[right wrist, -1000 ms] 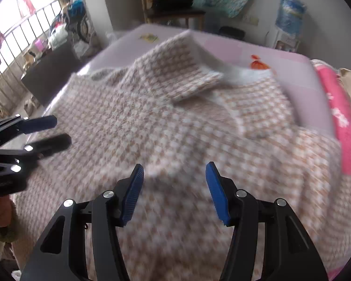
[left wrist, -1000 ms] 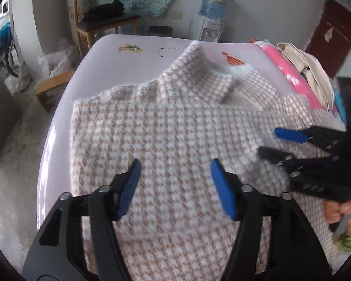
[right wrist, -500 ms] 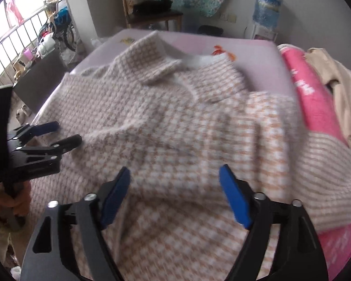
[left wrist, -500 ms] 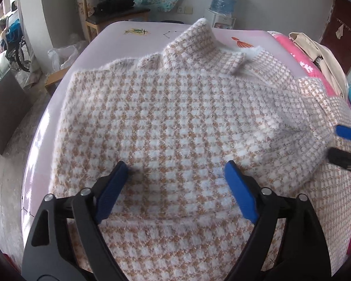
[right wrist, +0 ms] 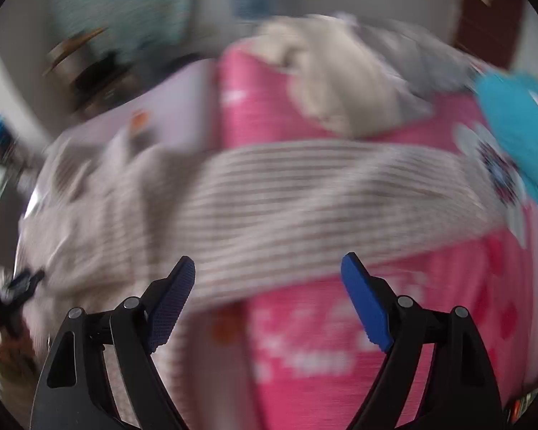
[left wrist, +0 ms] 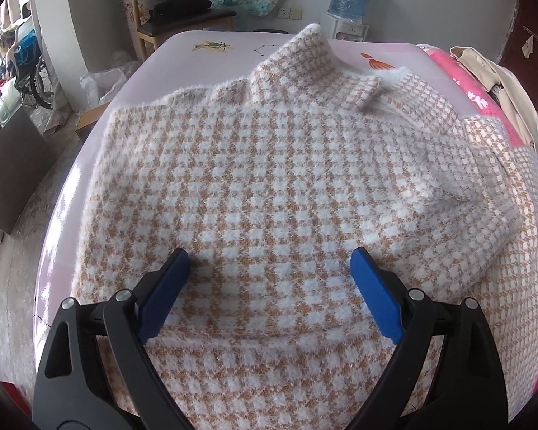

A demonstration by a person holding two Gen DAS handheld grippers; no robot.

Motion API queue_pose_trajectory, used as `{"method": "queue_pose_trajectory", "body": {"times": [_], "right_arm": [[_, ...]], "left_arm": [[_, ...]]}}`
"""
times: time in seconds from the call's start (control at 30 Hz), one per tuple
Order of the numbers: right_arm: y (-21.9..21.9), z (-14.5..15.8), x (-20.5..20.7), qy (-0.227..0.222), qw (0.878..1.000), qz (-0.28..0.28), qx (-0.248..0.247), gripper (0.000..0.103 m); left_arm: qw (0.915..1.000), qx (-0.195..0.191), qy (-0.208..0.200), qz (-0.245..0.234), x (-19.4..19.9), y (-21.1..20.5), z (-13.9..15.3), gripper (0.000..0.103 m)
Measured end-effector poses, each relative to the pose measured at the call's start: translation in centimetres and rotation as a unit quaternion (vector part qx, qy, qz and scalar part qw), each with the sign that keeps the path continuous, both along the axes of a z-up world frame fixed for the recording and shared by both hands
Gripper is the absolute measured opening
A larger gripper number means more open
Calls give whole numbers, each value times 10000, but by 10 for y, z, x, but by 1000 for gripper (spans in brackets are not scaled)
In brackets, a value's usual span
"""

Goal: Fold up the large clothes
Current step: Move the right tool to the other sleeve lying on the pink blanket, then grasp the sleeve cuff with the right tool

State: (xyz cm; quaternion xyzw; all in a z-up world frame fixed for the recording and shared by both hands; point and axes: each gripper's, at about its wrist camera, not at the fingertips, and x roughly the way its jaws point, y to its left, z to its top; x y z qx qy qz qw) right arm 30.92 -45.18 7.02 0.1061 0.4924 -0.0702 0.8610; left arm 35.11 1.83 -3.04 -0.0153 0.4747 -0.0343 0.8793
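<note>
**Asker:** What is in front of the two grippers, and where is the garment?

**Describer:** A fuzzy turtleneck sweater (left wrist: 269, 179), checked in tan and white, lies spread on a pale lilac table (left wrist: 183, 57) with its collar pointing away. Its left part looks already folded in to a straight edge. Its right sleeve (right wrist: 322, 197) stretches out sideways onto a pink patterned cloth (right wrist: 340, 358) beside the table.

**Asker:** What are the grippers doing?

**Describer:** The left gripper (left wrist: 269, 268) hangs over the lower middle of the sweater. Its jaws are opening, spread wide, with knit under them but nothing pinched. The right gripper (right wrist: 267, 279) is over the outstretched sleeve, jaws also spread wide and empty. That view is heavily smeared, so I cannot say whether its blue pads touch the fabric.

**Asker:** Which step is this?

**Describer:** It reads as the gap between two folds, with the right sleeve and side not yet brought in.

**Asker:** What does the next move need?

**Describer:** Probably the right gripper should drop onto the sleeve near its cuff, pinch the thick knit firmly, and carry it across the body. The left gripper could hold the body flat so it does not drag along.
</note>
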Motion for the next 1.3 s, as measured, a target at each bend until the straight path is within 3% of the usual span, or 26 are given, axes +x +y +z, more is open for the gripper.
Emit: {"method": "queue_pose_trajectory", "body": {"times": [0.3,0.5,0.9,1.3], "right_arm": [[-142,-14,-6,202,9837,-1766,258,81],[-207,-31,-3,88,9651,-2514,730,69],[-264,-66,-13,124,9386,-3207,1265,49],[-286,-92,-11,4,9108,-3580,2056,46]], "left_arm": [[10000,-58,55,-47,4,-1,-3,90],[10000,-27,64,-40,6,-2,-3,90],[9999,-37,92,-20,7,-2,-4,90],[9999,-45,91,20,7,-1,-4,90]]}}
